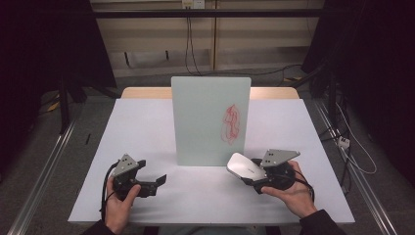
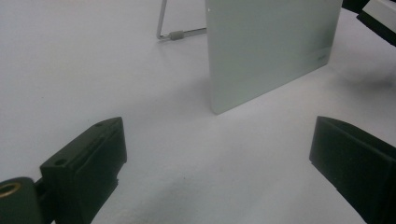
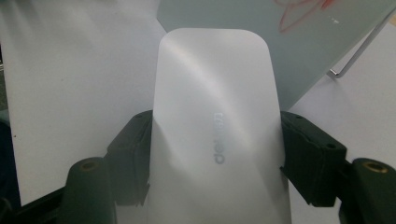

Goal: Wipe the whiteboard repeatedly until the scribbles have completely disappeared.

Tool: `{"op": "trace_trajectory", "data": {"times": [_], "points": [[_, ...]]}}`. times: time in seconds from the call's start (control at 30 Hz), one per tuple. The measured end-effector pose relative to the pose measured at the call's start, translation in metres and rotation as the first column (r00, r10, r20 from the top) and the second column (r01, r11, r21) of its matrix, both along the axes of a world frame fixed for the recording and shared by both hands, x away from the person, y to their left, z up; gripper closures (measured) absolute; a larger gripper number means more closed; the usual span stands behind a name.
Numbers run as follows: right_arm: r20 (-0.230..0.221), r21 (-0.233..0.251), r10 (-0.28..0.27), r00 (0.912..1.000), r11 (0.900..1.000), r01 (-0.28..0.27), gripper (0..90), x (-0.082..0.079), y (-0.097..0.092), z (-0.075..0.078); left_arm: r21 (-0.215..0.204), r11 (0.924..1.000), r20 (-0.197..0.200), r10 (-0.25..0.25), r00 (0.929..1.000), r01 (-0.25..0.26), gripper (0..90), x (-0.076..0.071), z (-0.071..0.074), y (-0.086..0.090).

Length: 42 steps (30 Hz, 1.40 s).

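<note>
Eraser (image 3: 217, 135) sat clamped between my right gripper's (image 1: 254, 177) jaws, a white, rounded block with grey lettering along its back, the black pads pressing on both of its long sides. From above, I held it just off the table (image 1: 147, 127) near the lower right corner of the whiteboard (image 1: 205, 112), its far end pointing toward the board and close to it. The board stood upright in the middle of the table on a wire stand (image 2: 175, 33), and a red scribble (image 1: 231, 123) marked its right half, above the eraser. My left gripper (image 1: 154, 182) rested low near the table's front edge, well apart from the board, its jaws spread wide with nothing but bare tabletop between them. My hands gripped both tools from the near side.
</note>
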State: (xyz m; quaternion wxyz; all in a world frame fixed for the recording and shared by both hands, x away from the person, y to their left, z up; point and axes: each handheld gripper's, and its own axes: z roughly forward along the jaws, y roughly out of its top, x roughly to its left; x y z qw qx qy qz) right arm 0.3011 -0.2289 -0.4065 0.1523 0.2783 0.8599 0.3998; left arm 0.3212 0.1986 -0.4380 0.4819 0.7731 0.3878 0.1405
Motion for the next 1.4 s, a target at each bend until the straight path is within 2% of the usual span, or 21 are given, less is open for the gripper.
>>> {"op": "trace_trajectory", "data": {"times": [0.27, 0.3, 0.33, 0.4, 0.43, 0.47, 0.63, 0.77, 0.93, 1.07, 1.1, 1.17, 1.2, 1.27, 1.3, 1.4], "points": [[0.069, 0.018, -0.024, 0.9973, 0.9996, 0.023, 31.4, -0.005, 0.000, 0.005, 0.009, 0.9999, 0.001, -0.010, 1.0000, 0.010, 4.0, 0.000, 0.000, -0.003], [0.112, 0.026, -0.028, 0.9933, 0.9993, 0.025, 31.4, -0.006, 0.000, 0.007, 0.009, 0.9999, 0.000, -0.009, 1.0000, 0.009, 4.0, 0.000, 0.000, -0.003], [0.136, 0.019, -0.033, 0.9901, 0.9993, 0.031, 31.4, -0.007, 0.000, 0.008, 0.008, 0.9999, 0.001, -0.011, 0.9999, 0.011, 4.0, 0.000, 0.000, -0.003], [0.168, 0.013, -0.043, 0.9848, 0.9991, 0.041, 31.4, -0.008, 0.001, 0.009, 0.008, 0.9999, 0.001, -0.011, 0.9999, 0.011, 4.0, 0.000, 0.000, -0.002], [0.168, 0.013, -0.043, 0.9848, 0.9991, 0.041, 31.4, -0.008, 0.001, 0.009, 0.008, 0.9999, -0.001, -0.008, 1.0000, 0.008, 4.0, 0.000, 0.000, -0.002], [0.208, 0.001, -0.050, 0.9768, 0.9987, 0.050, 31.4, -0.008, 0.003, 0.009, 0.007, 0.9999, -0.002, -0.007, 1.0000, 0.007, 4.0, 0.000, 0.000, -0.002], [0.250, -0.010, -0.059, 0.9665, 0.9979, 0.064, 31.4, -0.007, 0.007, 0.010, 0.009, 0.9999, -0.002, -0.011, 0.9999, 0.011, 4.0, 0.000, 0.000, -0.002], [0.259, -0.002, -0.072, 0.9631, 0.9972, 0.075, 31.4, -0.007, 0.008, 0.011, 0.009, 0.9999, -0.004, -0.011, 0.9999, 0.011, 4.0, 0.000, 0.000, -0.002], [0.302, -0.005, -0.094, 0.9487, 0.9950, 0.100, 31.4, -0.005, 0.010, 0.018, -0.005, 0.9999, -0.011, -0.014, 0.9998, 0.014, 4.0, 0.001, 0.000, -0.002], [0.321, -0.005, -0.101, 0.9419, 0.9941, 0.108, 31.4, -0.001, 0.013, 0.021, -0.005, 0.9999, -0.009, -0.012, 0.9999, 0.012, 4.0, 0.001, 0.000, -0.001], [0.337, -0.011, -0.093, 0.9368, 0.9946, 0.103, 31.4, 0.001, 0.017, 0.022, -0.002, 0.9999, -0.008, -0.014, 0.9999, 0.014, 4.0, 0.001, 0.000, -0.001], [0.342, -0.009, -0.095, 0.9347, 0.9945, 0.104, 31.4, 0.002, 0.019, 0.022, -0.003, 0.9999, -0.009, -0.015, 0.9998, 0.015, 4.0, 0.000, 0.000, -0.001], [0.367, -0.020, -0.095, 0.9255, 0.9937, 0.110, 31.4, 0.003, 0.023, 0.023, -0.002, 0.9999, -0.008, -0.016, 0.9998, 0.016, 4.0, 0.001, 0.000, -0.001], [0.380, -0.023, -0.101, 0.9196, 0.9927, 0.118, 31.4, 0.006, 0.026, 0.025, -0.002, 0.9999, -0.011, -0.016, 0.9998, 0.016, 4.0, 0.001, 0.000, -0.002], [0.380, -0.023, -0.101, 0.9196, 0.9927, 0.118, 31.4, 0.006, 0.026, 0.025, 0.000, 0.9999, -0.010, -0.017, 0.9998, 0.017, 4.0, 0.001, 0.000, -0.001], [0.416, -0.020, -0.117, 0.9016, 0.9902, 0.138, 31.4, 0.013, 0.029, 0.031, -0.001, 0.9998, -0.008, -0.018, 0.9998, 0.018, 4.0, 0.001, 0.000, -0.001]]}}
